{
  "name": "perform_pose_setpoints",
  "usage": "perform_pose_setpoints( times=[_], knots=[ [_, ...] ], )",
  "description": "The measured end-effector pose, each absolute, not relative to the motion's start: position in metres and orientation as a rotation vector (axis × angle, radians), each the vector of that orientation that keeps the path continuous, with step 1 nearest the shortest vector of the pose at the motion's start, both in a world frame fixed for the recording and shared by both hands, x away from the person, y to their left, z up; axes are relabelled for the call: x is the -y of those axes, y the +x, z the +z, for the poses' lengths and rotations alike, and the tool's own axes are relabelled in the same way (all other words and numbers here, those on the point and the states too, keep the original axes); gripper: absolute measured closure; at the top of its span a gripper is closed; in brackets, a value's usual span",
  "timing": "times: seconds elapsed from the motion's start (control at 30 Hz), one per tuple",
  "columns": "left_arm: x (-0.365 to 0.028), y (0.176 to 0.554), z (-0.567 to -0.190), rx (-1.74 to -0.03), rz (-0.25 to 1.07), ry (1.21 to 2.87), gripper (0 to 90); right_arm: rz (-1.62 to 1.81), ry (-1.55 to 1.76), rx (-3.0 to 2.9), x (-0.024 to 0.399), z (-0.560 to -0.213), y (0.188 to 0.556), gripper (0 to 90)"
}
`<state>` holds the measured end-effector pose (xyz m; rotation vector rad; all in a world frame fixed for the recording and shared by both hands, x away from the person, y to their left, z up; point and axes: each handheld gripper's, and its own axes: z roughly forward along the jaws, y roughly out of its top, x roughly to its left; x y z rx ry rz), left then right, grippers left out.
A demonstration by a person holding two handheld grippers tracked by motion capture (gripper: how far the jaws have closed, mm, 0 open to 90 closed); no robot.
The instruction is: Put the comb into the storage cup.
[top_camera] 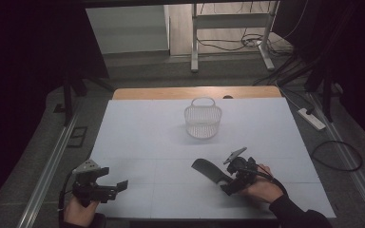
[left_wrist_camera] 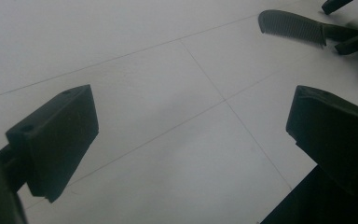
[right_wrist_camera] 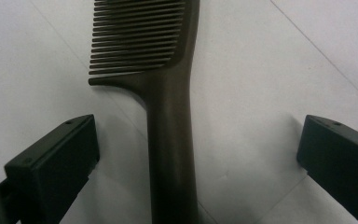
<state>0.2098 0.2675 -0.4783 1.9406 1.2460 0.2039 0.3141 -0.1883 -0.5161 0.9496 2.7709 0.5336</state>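
One white table (top_camera: 138,137), seams crossing top. One white mesh basket (top_camera: 203,119) upright at far centre, well apart from both grippers. Two grippers: left gripper (top_camera: 119,186) near-left, jaws spread, nothing between; right gripper (right_wrist_camera: 198,154) near-right, jaws wide apart astride comb handle, not touching. One dark comb (right_wrist_camera: 168,93) flat on table, teeth pointing away from right gripper.

Desk (top_camera: 138,128), white-topped, with two items on it.
Surface made of white panels meeting at thin seams; a wooden edge shows along the far side. White wire basket (top_camera: 203,118) with handle stands upright near the far middle. Dark wide-tooth comb (top_camera: 209,170) lies flat near the front right, well apart from the basket.
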Motion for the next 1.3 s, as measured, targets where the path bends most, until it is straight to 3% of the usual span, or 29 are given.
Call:
perform_pose_setpoints(
  times=[0.2, 0.33, 0.57, 0.73, 1.3],
  knots=[
    [-0.268, 0.21, -0.478, -1.246, 0.203, 1.94, 2.8, 0.505, 0.959, -2.774, 0.186, -0.515, 0.314, 0.0],
    [-0.267, 0.21, -0.478, -1.246, 0.204, 1.941, 2.9, 0.504, 0.939, -2.79, 0.185, -0.511, 0.312, 10.2],
    [-0.267, 0.21, -0.478, -1.248, 0.203, 1.946, 3.0, 0.535, 0.883, -2.813, 0.185, -0.504, 0.309, 41.5],
    [-0.267, 0.21, -0.478, -1.247, 0.204, 1.946, 3.0, 0.547, 0.863, -2.817, 0.186, -0.501, 0.309, 70.1],
    [-0.265, 0.207, -0.476, -1.212, 0.235, 1.958, 2.2, 0.62, 0.81, -2.75, 0.189, -0.495, 0.304, 72.3]
  ],
)
